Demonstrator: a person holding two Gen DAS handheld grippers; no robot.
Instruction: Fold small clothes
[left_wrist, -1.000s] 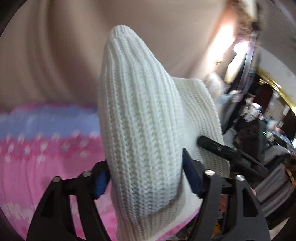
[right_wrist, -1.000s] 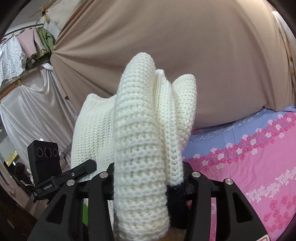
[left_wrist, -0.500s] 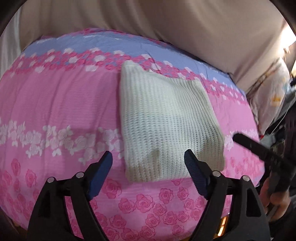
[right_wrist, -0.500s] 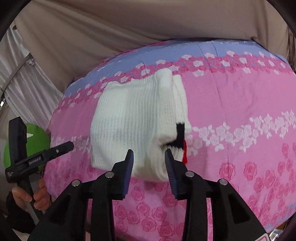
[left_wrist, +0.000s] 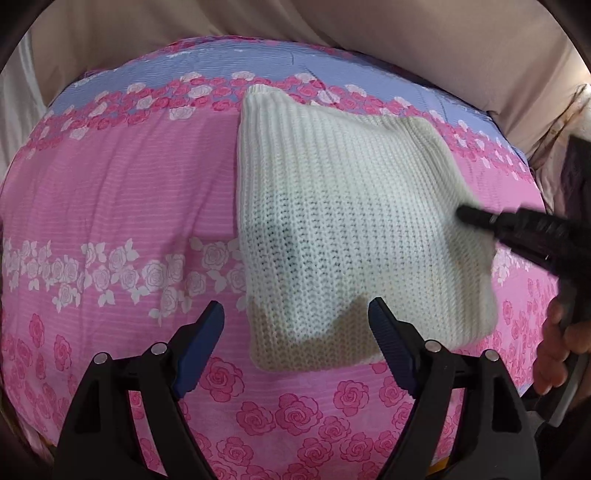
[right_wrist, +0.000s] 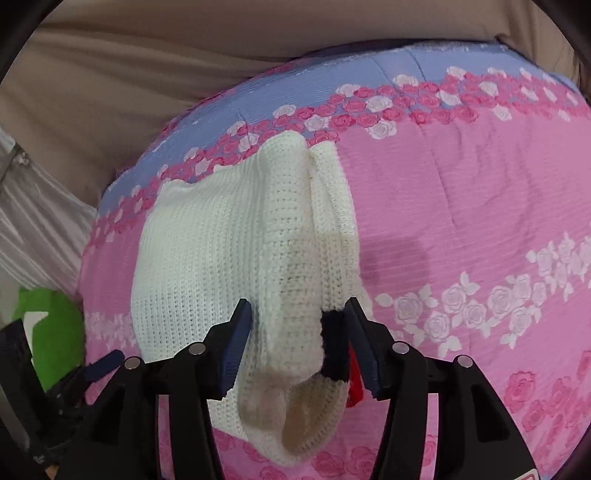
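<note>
We see cream knit sweater (left_wrist: 343, 229) folded flat ahead of our spread left fingers (left_wrist: 201, 334); right fingers (right_wrist: 236, 336) flank rolled edge, grip unclear.
</note>
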